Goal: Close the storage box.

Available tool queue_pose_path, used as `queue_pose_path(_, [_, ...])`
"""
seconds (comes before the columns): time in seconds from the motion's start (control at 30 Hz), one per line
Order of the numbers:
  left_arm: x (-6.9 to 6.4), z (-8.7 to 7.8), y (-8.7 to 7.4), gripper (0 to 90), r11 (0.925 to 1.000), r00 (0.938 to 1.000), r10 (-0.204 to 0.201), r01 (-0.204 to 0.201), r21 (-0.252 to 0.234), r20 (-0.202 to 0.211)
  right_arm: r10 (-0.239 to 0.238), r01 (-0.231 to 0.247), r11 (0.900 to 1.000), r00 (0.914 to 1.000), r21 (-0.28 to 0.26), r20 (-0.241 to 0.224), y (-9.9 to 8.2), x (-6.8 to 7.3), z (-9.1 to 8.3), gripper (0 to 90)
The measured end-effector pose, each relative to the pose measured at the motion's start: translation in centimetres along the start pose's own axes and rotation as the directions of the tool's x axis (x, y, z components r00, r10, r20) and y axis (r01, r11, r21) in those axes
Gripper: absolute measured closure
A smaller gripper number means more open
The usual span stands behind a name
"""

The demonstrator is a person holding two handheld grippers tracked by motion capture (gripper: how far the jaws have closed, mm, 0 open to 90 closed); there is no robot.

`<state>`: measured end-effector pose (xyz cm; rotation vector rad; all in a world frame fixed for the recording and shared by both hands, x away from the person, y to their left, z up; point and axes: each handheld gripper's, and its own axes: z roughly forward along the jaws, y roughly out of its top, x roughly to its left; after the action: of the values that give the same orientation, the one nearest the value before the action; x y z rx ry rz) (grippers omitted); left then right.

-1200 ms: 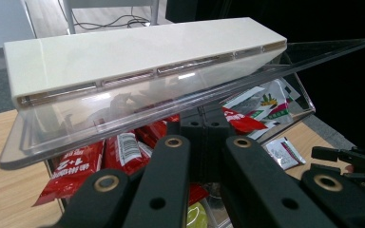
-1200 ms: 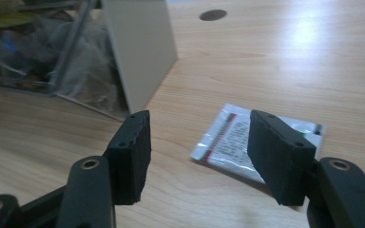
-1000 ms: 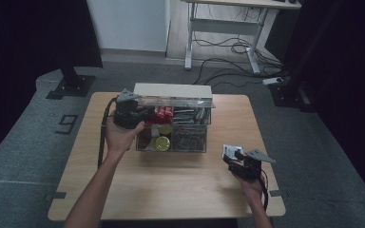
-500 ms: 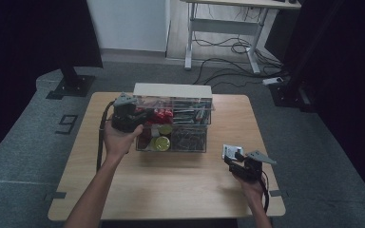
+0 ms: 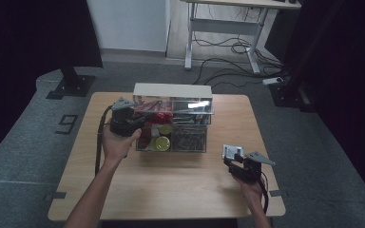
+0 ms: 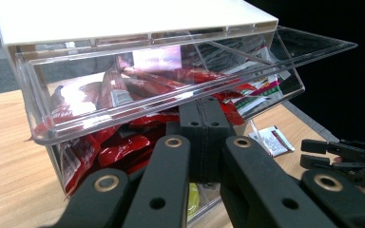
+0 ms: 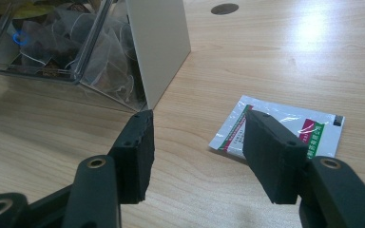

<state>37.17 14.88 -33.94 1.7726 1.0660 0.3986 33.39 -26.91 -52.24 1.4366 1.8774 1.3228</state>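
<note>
Little has changed over the last second: left tongs (image 5: 129, 124) sat at the front left corner of the clear organizer box (image 5: 173, 124) in the earlier high views and sit there now, right tongs (image 5: 235, 160) parked in the same spot at the desk's (image 5: 171, 190) right front. The small shift I can make out is the left hand nudging slightly along the box. My read: the lid work is in hand, the sachet pickup not yet started.

Left tongs: clenched, jaws pressed together with nothing between them. In the left gripper view they sit right under the front edge of the clear lid (image 6: 185, 71), which is tilted up and partly open (looks like they're propping or lifting it rather than pinching it; contact with the lip I can't confirm).

Right tongs (image 7: 197, 159): released, jaws standing apart, nothing gripped. The white sachet (image 7: 278, 127) lies flat on the desk, partly behind the right-hand jaw in that view, well clear of the box.

Box contents:
- rear section: red packets (image 6: 123, 123), plus white-and-green ones at the far end
- front: yellow-green round items (image 5: 161, 142)
- right compartment: mesh tea bags (image 7: 62, 42)
</note>
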Motion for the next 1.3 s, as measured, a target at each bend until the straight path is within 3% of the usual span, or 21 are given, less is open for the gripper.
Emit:
queue_pose_path(0.47, [0.3,0.6,-1.1,90.0,0.9995,1.0,-0.008,0.008,0.029,0.005,0.01,-0.01,0.9999,0.9999,0.003,0.006,-0.2,-0.2,0.0,43.7])
queue_pose_path(1.07, [0.5,0.6,-1.6,90.0,0.9995,1.0,-0.009,0.009,0.032,0.002,0.014,-0.014,0.9999,0.9998,0.003,0.012,-0.4,-0.4,0.1,43.7])
queue_pose_path(1.3, [0.7,0.0,-2.5,90.0,0.9995,1.0,-0.007,0.007,0.03,-0.005,0.015,-0.015,0.9999,0.9998,0.002,0.013,-0.4,-0.3,0.1,43.7])
